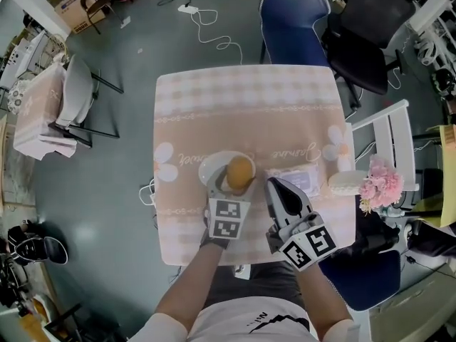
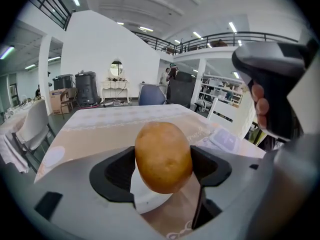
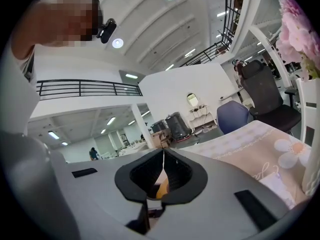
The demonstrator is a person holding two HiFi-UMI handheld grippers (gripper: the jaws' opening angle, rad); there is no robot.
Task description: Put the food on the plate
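Left gripper (image 1: 234, 185): jaws spread to the width of the potato (image 1: 241, 172) and clamped on its two sides.
Potato: held over the white plate (image 1: 210, 168); whether it touches the plate I cannot tell.
Plate: on the table (image 1: 242, 98), close to the near edge, left of the middle.
Right gripper (image 1: 274, 186): just right of the plate, over the near edge; jaw tips meet, with nothing between them.
Clear packet (image 1: 303, 180): flat on the cloth, just beyond the right gripper.
Pink flowers (image 1: 381, 184): at the table's right edge, toward the near corner.
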